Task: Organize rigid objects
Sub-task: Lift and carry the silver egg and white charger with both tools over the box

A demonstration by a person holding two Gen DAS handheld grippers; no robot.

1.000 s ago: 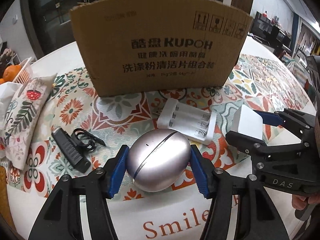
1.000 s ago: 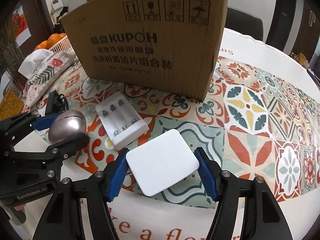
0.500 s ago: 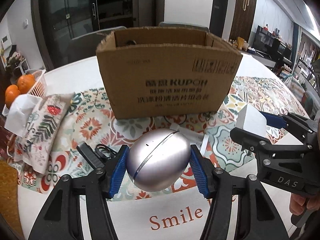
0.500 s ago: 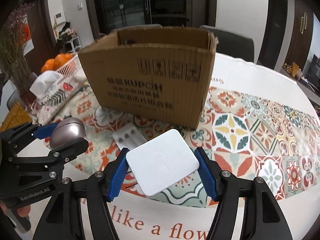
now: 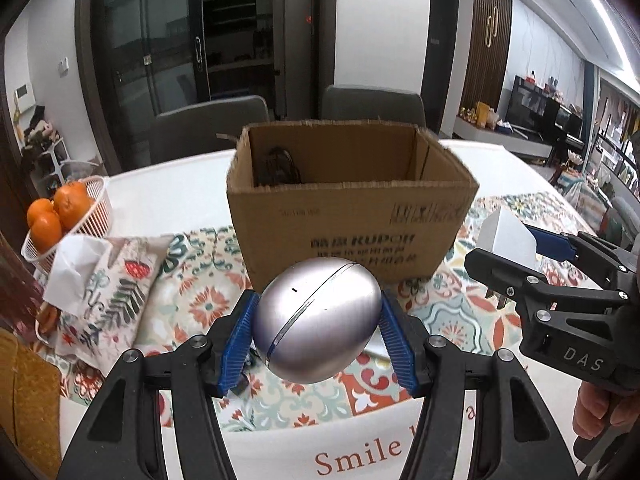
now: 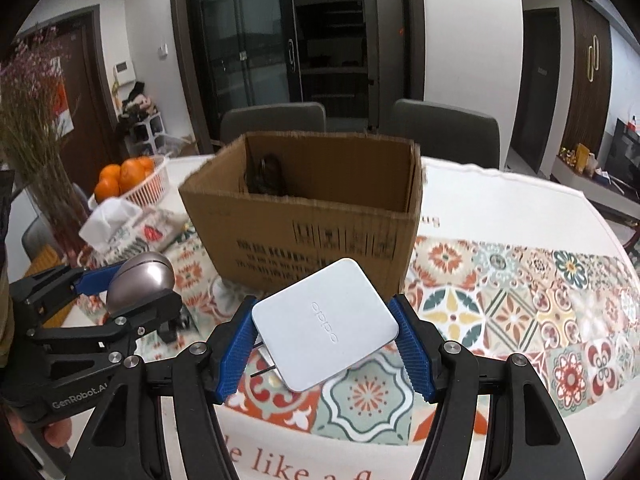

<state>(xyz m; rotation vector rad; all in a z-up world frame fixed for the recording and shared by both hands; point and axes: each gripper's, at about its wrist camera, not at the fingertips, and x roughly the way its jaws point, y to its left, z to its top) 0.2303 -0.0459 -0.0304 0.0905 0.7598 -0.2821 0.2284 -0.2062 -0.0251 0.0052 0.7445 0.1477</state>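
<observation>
My left gripper (image 5: 316,332) is shut on a silver egg-shaped case (image 5: 316,320) and holds it in the air in front of an open cardboard box (image 5: 352,216). My right gripper (image 6: 326,340) is shut on a white square OPPO charger (image 6: 324,324), also raised, in front of the box (image 6: 312,236). Each gripper shows in the other's view: the right one (image 5: 516,248) with the charger (image 5: 506,236), the left one (image 6: 124,280) with the egg case (image 6: 140,280). A dark object (image 5: 278,166) lies inside the box.
The box stands on a patterned tablecloth (image 6: 500,292) on a white round table (image 6: 520,204). A basket of oranges (image 5: 60,216) and a floral tissue pouch (image 5: 108,292) are at the left. Dried flowers (image 6: 36,152) stand far left. Chairs (image 5: 372,106) sit behind the table.
Both grippers have risen with their objects, so the box's open top and inside now show. The battery charger and black items on the cloth have dropped out of sight.
</observation>
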